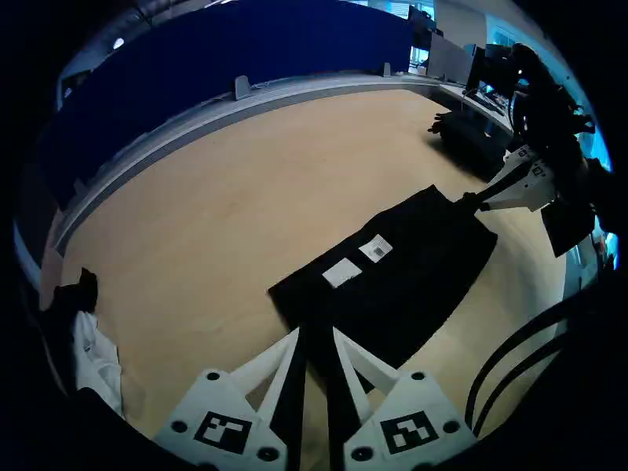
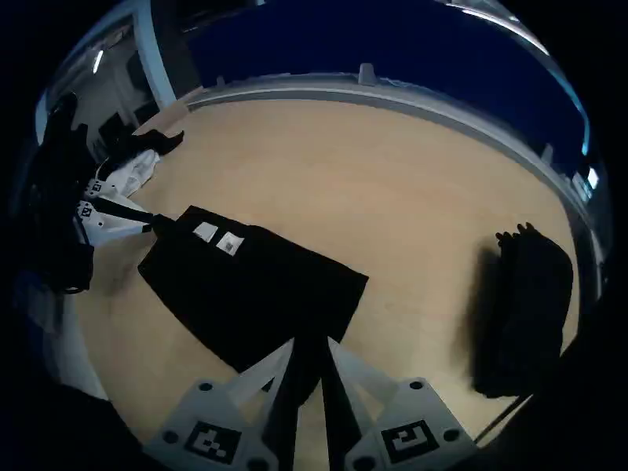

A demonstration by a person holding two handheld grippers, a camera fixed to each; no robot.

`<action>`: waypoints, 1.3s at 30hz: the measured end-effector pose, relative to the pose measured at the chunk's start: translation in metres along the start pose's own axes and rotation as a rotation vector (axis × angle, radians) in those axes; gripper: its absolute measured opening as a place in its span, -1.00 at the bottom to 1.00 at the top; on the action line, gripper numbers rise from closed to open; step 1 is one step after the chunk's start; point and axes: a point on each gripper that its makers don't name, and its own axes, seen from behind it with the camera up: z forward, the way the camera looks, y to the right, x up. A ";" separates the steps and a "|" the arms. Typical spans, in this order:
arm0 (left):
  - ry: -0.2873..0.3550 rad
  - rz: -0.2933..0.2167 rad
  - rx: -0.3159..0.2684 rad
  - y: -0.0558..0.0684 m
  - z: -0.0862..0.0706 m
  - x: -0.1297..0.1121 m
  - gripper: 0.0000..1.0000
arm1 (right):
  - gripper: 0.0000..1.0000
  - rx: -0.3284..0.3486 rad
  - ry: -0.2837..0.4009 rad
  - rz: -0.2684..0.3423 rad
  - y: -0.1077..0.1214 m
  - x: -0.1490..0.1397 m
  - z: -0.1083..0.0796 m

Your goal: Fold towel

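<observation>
A black towel (image 1: 408, 267) with two white labels (image 1: 359, 261) lies flat on the pale wooden table (image 1: 235, 196). In the left gripper view my left gripper (image 1: 318, 343) is shut on the towel's near corner, its fingers close together with black cloth between them. Farther off, my right gripper (image 1: 471, 200) pinches the opposite end. In the right gripper view the towel (image 2: 243, 290) spreads ahead and my right gripper (image 2: 308, 351) is shut on its near corner. At the far left end my left gripper (image 2: 153, 222) holds the corner beside the labels (image 2: 217, 237).
A stack of dark folded cloths (image 2: 526, 306) sits on the table to the right of the towel, also seen as a dark stack (image 1: 471, 137). White cloth (image 1: 94, 353) lies at the table's other end. A blue partition (image 1: 235, 47) borders the far edge. Black cables (image 1: 518, 353) hang close by.
</observation>
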 end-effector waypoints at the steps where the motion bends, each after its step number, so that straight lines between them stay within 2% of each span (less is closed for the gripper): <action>1: -0.001 0.002 0.003 -0.001 0.002 0.000 -0.71 | -0.68 -0.003 0.001 0.002 0.001 0.000 0.002; 5: -0.001 0.005 0.013 -0.005 0.009 0.002 -0.69 | -0.63 -0.014 0.005 0.011 0.005 0.002 0.010; 9: 0.009 0.007 0.023 -0.008 0.014 0.005 -0.55 | -0.48 -0.031 0.010 0.011 0.009 0.003 0.017; 15: 0.021 0.017 0.026 -0.010 0.016 0.009 -0.15 | 0.02 -0.067 0.019 -0.014 0.016 0.005 0.023; 23: 0.028 0.042 0.062 -0.019 0.019 0.011 0.35 | 0.48 -0.133 0.027 -0.060 0.032 0.007 0.029; 27: 0.028 0.041 0.081 -0.027 0.017 0.013 0.62 | 0.75 -0.158 0.046 -0.051 0.039 0.013 0.030; 30: 0.031 0.036 0.097 -0.033 0.016 0.015 0.69 | 0.96 -0.178 0.066 -0.034 0.045 0.019 0.030; 39: 0.044 0.027 0.121 -0.042 0.012 0.021 0.74 | 1.00 -0.199 0.106 -0.014 0.053 0.033 0.023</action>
